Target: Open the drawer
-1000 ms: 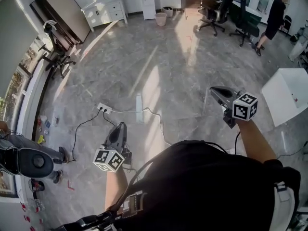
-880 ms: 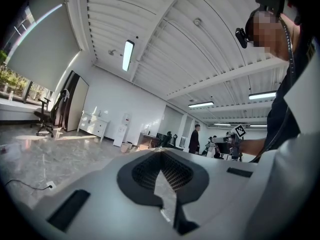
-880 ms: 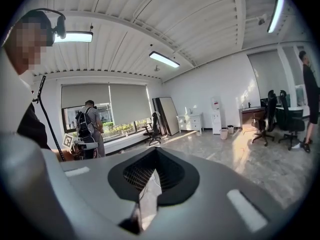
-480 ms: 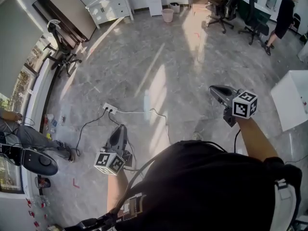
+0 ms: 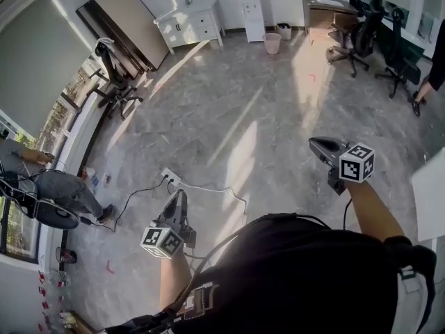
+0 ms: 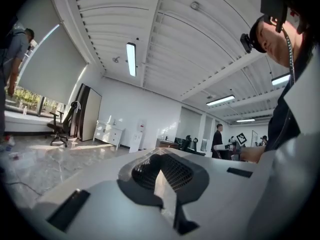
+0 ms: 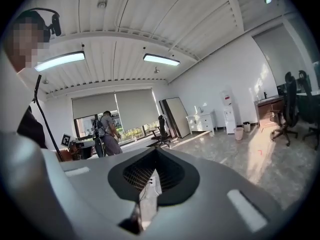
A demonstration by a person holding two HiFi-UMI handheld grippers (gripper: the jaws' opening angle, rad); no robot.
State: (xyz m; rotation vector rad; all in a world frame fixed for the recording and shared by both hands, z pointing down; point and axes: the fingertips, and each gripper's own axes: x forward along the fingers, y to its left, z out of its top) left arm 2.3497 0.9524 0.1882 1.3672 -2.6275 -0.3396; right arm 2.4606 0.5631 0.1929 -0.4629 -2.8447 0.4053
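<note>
1. The grey marble floor (image 5: pixel 229 110) fills most of my head view, with bands of sunlight lying across it.
2. A big dark panel (image 5: pixel 122 21) leans against the far wall, left of the cabinet.
3. The white drawer cabinet (image 5: pixel 190 25), the piece I am after, stands against that far wall, well apart from both grippers. It is too small from here for me to read its drawers. It shows in the distance in the left gripper view (image 6: pixel 110 133) and the right gripper view (image 7: pixel 202 121).
4. One black office chair (image 5: pixel 115 75) sits by the window on the left.
5. A white water dispenser (image 5: pixel 252 9) stands just right of the cabinet.
6. My left gripper (image 5: pixel 181 197) is held about level above the floor. Its own view (image 6: pixel 159 159) shows the jaws together with nothing between them.
7. My right gripper (image 5: pixel 314 143) is out to the right, above the floor, and its jaws are likewise closed and empty (image 7: pixel 151 176).
8. A pink waste bin (image 5: pixel 272 43) stands near the dispenser.
9. A white power strip (image 5: pixel 171 179) lies on the floor near the left gripper's tip, with its cable trailing off.
</note>
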